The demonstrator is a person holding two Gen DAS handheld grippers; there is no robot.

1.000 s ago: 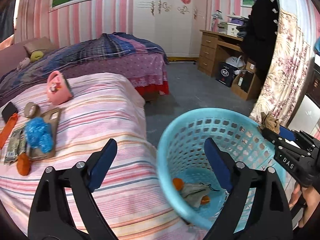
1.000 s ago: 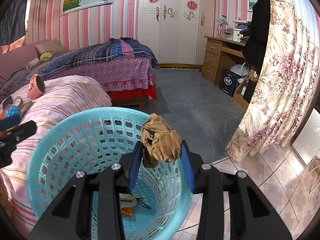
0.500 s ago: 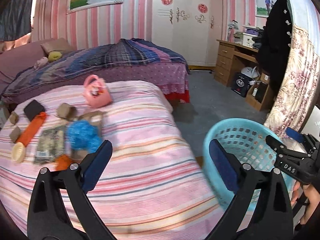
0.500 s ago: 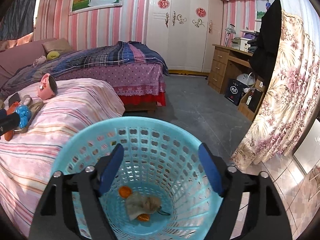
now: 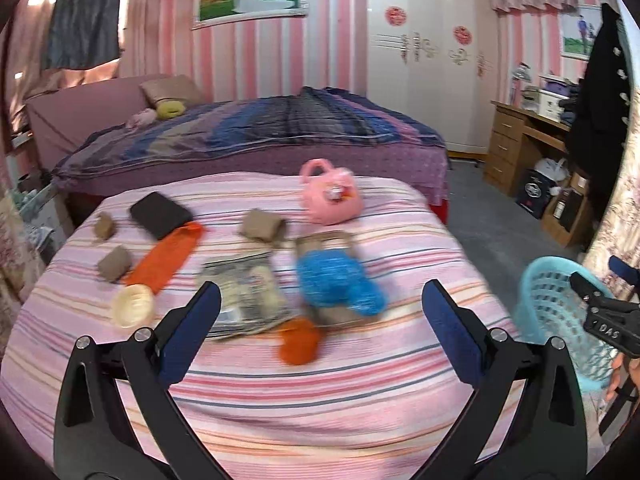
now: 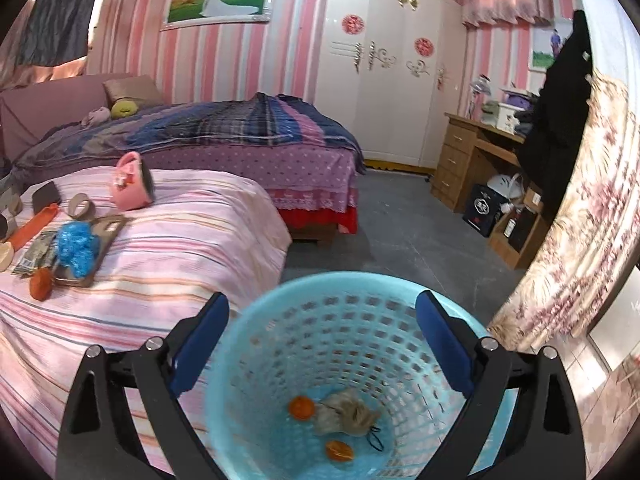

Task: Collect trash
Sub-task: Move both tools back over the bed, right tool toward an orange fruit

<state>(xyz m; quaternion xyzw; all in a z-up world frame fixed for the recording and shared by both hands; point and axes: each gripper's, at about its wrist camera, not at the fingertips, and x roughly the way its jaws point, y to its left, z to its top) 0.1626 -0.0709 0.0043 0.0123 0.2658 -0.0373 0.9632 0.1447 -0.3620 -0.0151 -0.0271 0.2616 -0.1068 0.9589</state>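
A light blue plastic basket stands on the floor beside the pink striped bed. Inside it lie a crumpled brown paper wad and two orange peel pieces. My right gripper is open and empty above the basket. My left gripper is open and empty over the bed, facing the litter: an orange peel, a blue crumpled bag, a printed wrapper, an orange strip, brown paper wads and a cream lid. The basket also shows at the right in the left wrist view.
A pink toy handbag and a black wallet lie on the bed. A second bed with a plaid blanket stands behind. A wooden desk and floral curtain are to the right, across grey floor.
My right gripper opened and dropped the brown paper wad into the basket. My left gripper swung left from the basket to face the litter on the bed.
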